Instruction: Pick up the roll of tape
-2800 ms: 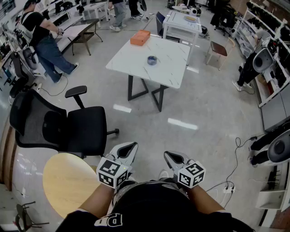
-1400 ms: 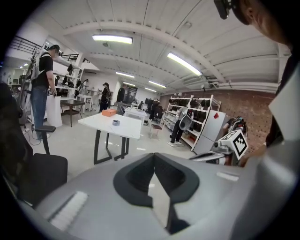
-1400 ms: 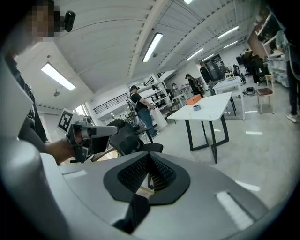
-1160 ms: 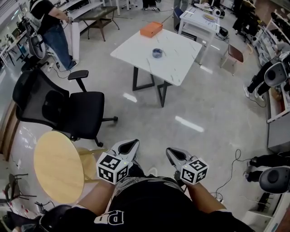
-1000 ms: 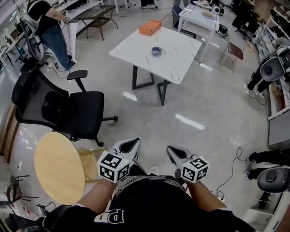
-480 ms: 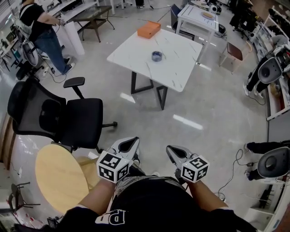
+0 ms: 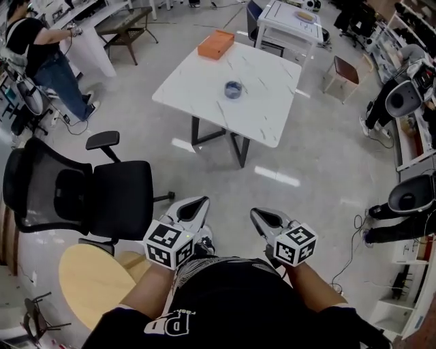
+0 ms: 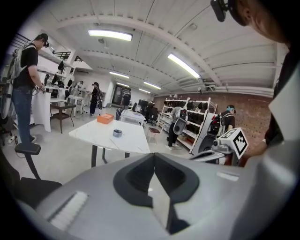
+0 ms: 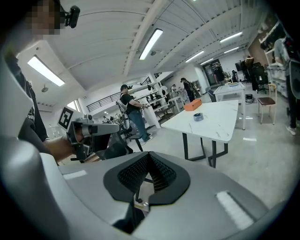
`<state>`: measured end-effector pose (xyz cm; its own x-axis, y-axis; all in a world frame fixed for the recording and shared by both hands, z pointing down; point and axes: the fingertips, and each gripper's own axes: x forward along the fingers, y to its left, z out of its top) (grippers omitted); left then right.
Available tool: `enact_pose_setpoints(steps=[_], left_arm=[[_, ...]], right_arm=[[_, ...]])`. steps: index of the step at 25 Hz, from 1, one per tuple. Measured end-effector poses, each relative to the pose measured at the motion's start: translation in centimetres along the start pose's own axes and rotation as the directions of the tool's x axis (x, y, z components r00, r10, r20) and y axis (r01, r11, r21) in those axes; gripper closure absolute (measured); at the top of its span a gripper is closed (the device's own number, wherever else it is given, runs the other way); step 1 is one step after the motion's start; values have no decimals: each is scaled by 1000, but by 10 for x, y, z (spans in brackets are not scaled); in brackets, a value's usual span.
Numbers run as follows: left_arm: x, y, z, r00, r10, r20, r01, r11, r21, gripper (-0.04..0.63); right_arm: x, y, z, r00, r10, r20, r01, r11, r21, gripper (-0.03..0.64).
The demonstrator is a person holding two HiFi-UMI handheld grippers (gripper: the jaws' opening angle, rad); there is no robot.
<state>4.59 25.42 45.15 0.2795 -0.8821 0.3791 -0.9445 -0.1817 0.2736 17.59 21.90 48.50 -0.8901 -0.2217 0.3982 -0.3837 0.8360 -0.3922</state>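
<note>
Setting: a busy workshop seen steeply from above, with the wearer's dark shirt filling the bottom edge.
Left tool (image 7: pixel 195 203): held low in front of the body over the grey floor (image 7: pixel 300 150), its jaws pressed together with nothing between them.
Right tool (image 7: pixel 259 215): level with its partner and just beside it, its jaws likewise closed tip to tip and empty.
Roll of tape (image 7: pixel 233 89): lies flat near the middle of the white marbled tabletop (image 7: pixel 262 112), a little toward the far side, well apart from both tools.
Orange box (image 7: pixel 216 44): sits at the tabletop's far left corner, apart from the tape.
Office chair (image 7: pixel 102 198): black, standing on the floor to the left, between the wearer and the tabletop.
Round wooden table (image 7: pixel 92 290): pale top at the lower left, just beside the left forearm.
Bystander (image 7: pixel 37 51): a person in a dark top and jeans stands at the far left, by a workbench.
Background: a second white table (image 7: pixel 289 20) stands beyond the tabletop, and a brown stool (image 7: pixel 340 71) to its right.
</note>
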Motion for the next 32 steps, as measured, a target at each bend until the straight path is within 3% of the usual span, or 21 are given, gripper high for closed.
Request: enact_pose_setpoints(steps=[3,9,20,32], left_arm=[[7,18,14,999,-32,-1,32,999,30,537],[24,43,36,994,-110,-30,113,981,157,537],[39,96,53,984,-168,-54,176,966,192,536],[49,120,48,979,-188,-81,198,970,143,537]], right_arm=[[19,0,12,1000,-22,2,22,1000,2,618],[56,-1,31,998,-57,7,57,998,8,618],[108,-4,57,993,-110,34,110,994,14,618],[124,-9,66,988,-151,24,151,988,27,618]])
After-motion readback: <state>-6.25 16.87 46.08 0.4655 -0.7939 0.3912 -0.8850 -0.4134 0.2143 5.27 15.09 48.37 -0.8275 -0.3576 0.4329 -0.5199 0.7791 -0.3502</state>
